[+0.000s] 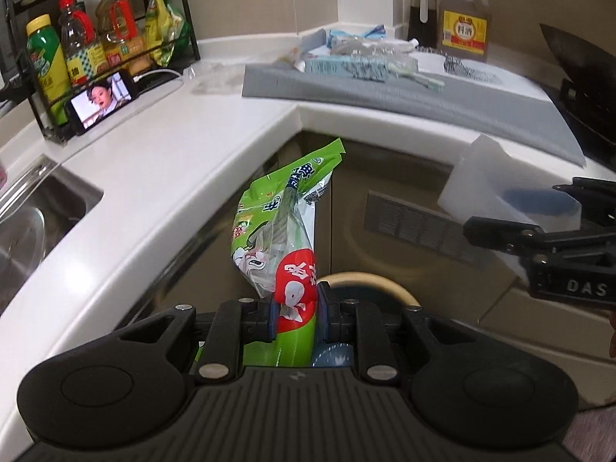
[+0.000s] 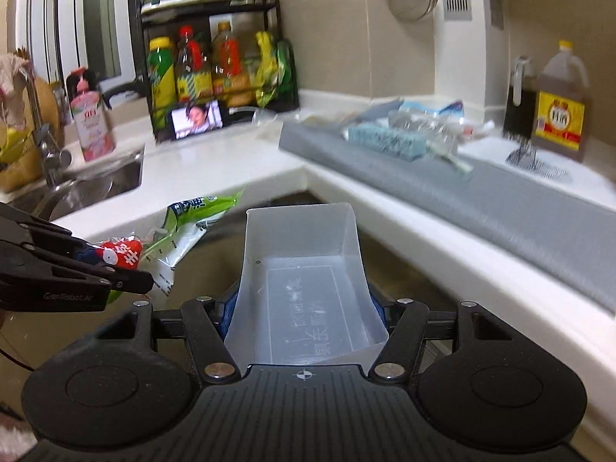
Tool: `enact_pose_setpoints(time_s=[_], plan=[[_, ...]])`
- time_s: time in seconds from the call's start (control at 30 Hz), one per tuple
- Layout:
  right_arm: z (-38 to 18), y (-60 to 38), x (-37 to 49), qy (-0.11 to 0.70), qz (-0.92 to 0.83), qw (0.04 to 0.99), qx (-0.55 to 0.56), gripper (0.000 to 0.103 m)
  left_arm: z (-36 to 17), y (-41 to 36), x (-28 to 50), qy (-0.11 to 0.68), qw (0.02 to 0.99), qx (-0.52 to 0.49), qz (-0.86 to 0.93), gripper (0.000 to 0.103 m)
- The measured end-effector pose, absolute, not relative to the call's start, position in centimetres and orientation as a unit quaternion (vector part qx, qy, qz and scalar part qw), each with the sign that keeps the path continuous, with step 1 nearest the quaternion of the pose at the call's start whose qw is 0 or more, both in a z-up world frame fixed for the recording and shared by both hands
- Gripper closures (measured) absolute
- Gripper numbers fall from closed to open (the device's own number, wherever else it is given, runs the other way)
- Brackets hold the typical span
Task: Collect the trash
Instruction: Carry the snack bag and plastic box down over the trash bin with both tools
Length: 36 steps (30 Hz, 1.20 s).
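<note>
My left gripper (image 1: 296, 312) is shut on a green and red snack bag (image 1: 281, 223), which sticks up in front of the corner cabinet below the white counter. Under it shows a round tan-rimmed bin (image 1: 389, 282). My right gripper (image 2: 304, 308) is shut on a translucent white plastic tray (image 2: 304, 269), its open side facing up. The left wrist view shows that tray (image 1: 496, 188) and the right gripper (image 1: 539, 223) at the right edge. The right wrist view shows the bag (image 2: 184, 227) and the left gripper (image 2: 96, 265) at the left. More wrappers and clear plastic (image 2: 396, 134) lie on the grey mat (image 2: 500, 200).
A black rack with bottles (image 2: 215, 69) and a phone (image 2: 196, 119) showing video stand in the counter corner. The steel sink (image 2: 96, 184) with a pink bottle (image 2: 92, 119) is to the left. A large brown jug (image 2: 558, 111) and a dark wok (image 1: 577, 77) stand at the right.
</note>
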State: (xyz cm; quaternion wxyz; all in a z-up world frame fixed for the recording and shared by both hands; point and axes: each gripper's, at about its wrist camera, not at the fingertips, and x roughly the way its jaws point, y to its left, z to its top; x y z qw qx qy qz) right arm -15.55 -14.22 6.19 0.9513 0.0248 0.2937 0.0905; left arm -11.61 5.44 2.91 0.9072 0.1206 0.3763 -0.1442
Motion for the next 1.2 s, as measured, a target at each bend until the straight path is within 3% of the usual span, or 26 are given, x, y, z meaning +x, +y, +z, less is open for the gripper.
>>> enact_pose_setpoints(time_s=[0.27, 1.2], plan=[[4.2, -12.2, -16.3, 0.335, 0.098, 0.937, 0.01, 0.038, 1.5, 5.7, -13.0, 0.395, 0.894, 0.131, -0.167, 0.081], [3.1, -11.7, -15.7, 0.362, 0.106, 0.926, -0.006, 0.038, 0.6, 4.9, -12.0, 0.414, 0.882, 0.144, -0.174, 0.081]])
